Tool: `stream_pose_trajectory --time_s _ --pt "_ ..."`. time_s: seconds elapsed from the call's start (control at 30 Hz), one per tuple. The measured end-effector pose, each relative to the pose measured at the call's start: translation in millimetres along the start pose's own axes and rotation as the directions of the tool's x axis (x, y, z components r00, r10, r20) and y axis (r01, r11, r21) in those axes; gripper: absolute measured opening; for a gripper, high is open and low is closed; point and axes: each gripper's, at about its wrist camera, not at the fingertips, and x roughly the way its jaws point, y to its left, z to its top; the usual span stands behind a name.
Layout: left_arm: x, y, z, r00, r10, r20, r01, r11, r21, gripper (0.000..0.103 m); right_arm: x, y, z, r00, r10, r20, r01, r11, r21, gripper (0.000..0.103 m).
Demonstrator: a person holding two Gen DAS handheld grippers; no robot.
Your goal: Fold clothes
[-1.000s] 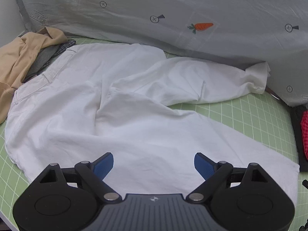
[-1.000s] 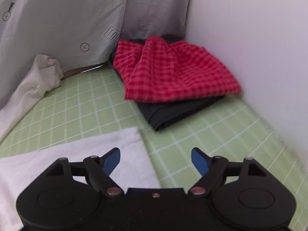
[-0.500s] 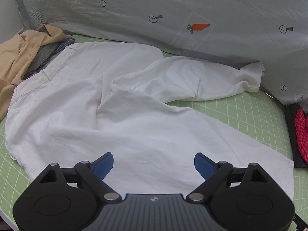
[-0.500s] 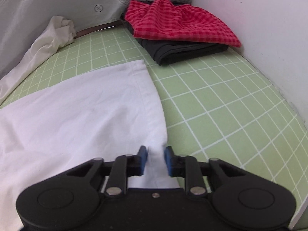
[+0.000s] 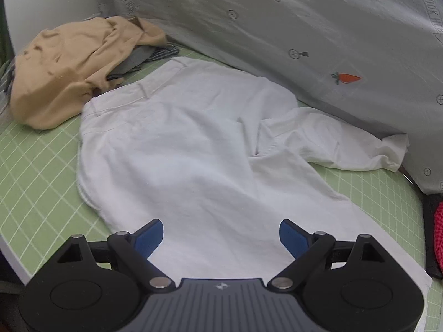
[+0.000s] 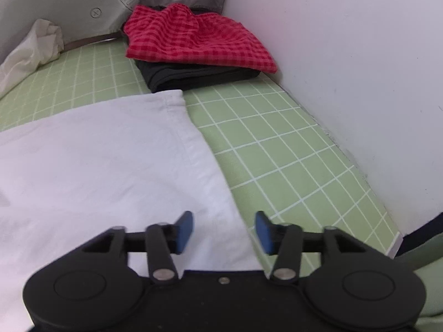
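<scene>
On green grid mat (image 6: pixel 277 144), white trousers (image 5: pixel 193 152)

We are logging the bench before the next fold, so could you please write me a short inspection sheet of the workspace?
Surface: green grid mat.
Job's things: white trousers spread flat, far leg crumpled against the grey sheet.
Clutter: tan garment heaped at the waistband end; red checked cloth on folded dark garment.
Grippers: left gripper and right gripper open, over the trousers.
Cables: nothing seen.
Surroundings: white wall.
</scene>
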Motion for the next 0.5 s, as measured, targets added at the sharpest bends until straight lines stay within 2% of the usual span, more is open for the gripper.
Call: stream_pose_trajectory --time_s 0.17,0.3,0.5 --pt "-0.3 42.5 4.6 0.999 0.022 -0.038 -0.024 0.998 -0.058 0.091 -42.3 56.8 -30.5 0.991 0.129 0.024 -0.130 0.991 0.014 0.081" --pt "4.0 66.5 17.4 0.998 0.021 -0.053 -0.024 0.998 -0.055 0.091 -57.3 113.7 -56.4 0.975 0.221 -0.038 -0.221 0.975 -0.001 0.084" --pt "19.0 111.0 50.1 0.998 0.008 -0.069 -0.011 0.999 -0.046 0.091 -83.1 187.5 -89.6 0.965 0.235 -0.112 -0.238 0.971 -0.009 0.090"
